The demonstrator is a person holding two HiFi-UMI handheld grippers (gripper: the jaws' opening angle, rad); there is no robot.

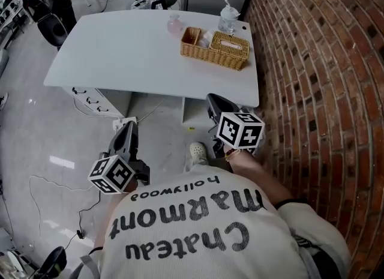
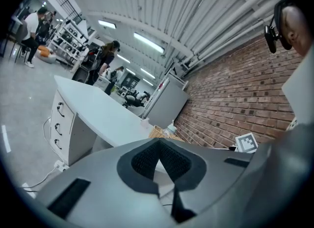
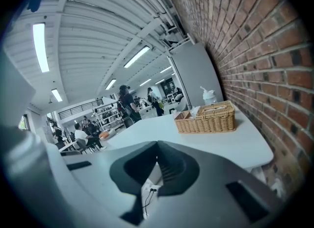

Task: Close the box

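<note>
Jaws first: the left gripper [image 2: 159, 146] has its jaws pressed together with nothing between them. The right gripper [image 3: 158, 146] shows the same, jaws closed on nothing. Both hang low, close in front of the person, over the floor [image 1: 36, 128] and well short of the worktop [image 1: 120, 50].

Out beyond them, the wicker box [image 1: 215, 48] sits at the far right of that worktop, near the brick wall [image 1: 312, 62]. Its right part looks covered by a woven top with a slot. Its left part looks open, with something pale inside. Whether that counts as closed, or as needing a lid brought down, I can't call from here.

Trouble spots, as I judge it:
- The box looks light, so a push on its top could slide it rather than seat anything.
- A clear bottle [image 1: 229, 17] stands just behind it and a pink bottle [image 1: 174, 24] just to its left. A wide reach could easily knock either one.
- The wall crowds the right side, and cables [image 1: 79, 231] trail over the floor near the feet.

Hard to read: any hinge or loose lid, the contents of the left part, and the box's far side. The person's sweatshirt [image 1: 198, 230] fills the near edge of the head view.
</note>
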